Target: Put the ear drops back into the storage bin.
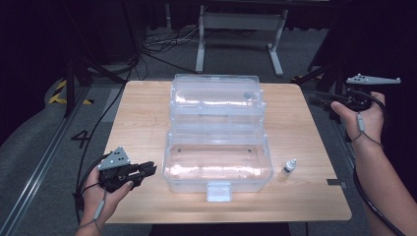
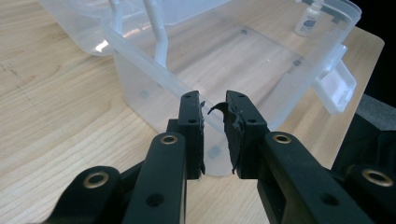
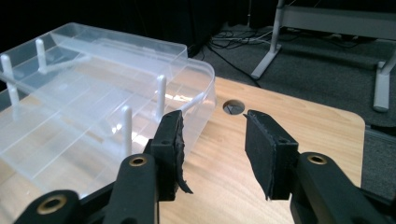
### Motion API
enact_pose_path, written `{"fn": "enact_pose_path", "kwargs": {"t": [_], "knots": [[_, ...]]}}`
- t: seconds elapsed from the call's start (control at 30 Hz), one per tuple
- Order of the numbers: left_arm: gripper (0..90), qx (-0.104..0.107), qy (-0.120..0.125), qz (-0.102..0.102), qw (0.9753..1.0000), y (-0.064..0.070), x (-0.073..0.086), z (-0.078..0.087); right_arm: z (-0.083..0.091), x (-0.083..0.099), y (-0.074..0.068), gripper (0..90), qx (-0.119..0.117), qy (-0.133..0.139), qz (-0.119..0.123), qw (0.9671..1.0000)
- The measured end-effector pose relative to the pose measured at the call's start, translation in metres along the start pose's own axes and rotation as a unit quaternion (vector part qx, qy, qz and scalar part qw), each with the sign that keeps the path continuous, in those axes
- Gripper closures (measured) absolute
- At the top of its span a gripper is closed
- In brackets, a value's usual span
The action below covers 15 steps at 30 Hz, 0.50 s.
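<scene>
While the clear plastic box (image 1: 218, 167) is sitting open at the middle of the wooden table (image 1: 142, 108) in the high view, its lid (image 1: 216, 98) is lying back behind it and a white latch (image 1: 219, 191) is hanging off its front wall. A small dropper bottle (image 1: 289, 168) is standing just beside the box's right end. The left gripper (image 1: 147, 170) is hovering near the box's left end, over bare wood; the right gripper (image 1: 322, 101) is hanging past the table's right edge, well apart from the box.

Looking along the left gripper (image 2: 215, 119), its jaws are standing slightly apart with nothing between them, pointing at the box's near corner.

Seen from the right gripper (image 3: 212, 128), the jaws are gaping wide and empty above open wood, with what is probably a cable hole (image 3: 233, 107) beyond them.
</scene>
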State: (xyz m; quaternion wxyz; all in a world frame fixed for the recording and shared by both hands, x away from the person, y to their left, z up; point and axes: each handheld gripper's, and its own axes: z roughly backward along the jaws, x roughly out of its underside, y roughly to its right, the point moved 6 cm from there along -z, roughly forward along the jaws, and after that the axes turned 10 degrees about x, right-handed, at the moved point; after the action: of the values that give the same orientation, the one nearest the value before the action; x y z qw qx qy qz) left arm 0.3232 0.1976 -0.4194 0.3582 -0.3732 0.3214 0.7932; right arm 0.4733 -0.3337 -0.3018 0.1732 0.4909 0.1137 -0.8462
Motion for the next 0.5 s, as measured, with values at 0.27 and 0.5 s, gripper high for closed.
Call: {"fn": "enact_pose_path", "kwargs": {"t": [0.27, 0.5], "knots": [[76.5, -0.013, 0.012, 0.005, 0.9998, -0.006, 0.001, 0.008, 0.006, 0.015, -0.003, 51.6, -0.01, -0.03, 0.023, 0.9992], [76.5, -0.015, 0.015, 0.004, 0.9998, -0.006, 0.0, 0.01, 0.005, 0.026, -0.011, 50.5, -0.025, -0.072, 0.052, 0.9957]]}}
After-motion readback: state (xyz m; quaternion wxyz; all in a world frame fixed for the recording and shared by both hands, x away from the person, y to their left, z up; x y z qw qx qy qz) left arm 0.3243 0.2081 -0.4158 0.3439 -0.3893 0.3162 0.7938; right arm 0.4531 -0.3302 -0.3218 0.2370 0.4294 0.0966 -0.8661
